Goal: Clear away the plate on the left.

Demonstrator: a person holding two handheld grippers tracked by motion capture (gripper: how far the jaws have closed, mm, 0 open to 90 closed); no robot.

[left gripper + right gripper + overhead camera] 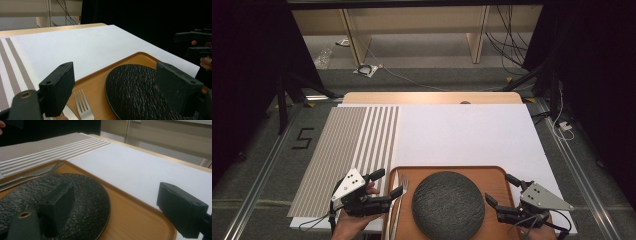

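Two hand-held grippers are hovering open and empty: left hand-held gripper (388, 184) beside the fork (401, 189), right hand-held gripper (501, 190) beside the black plate (448, 205).

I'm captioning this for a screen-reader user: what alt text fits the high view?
A round black textured plate sits on a brown wooden tray, with a silver metal fork along the tray's left side. An open left gripper and an open right gripper flank the tray on a white table cover.
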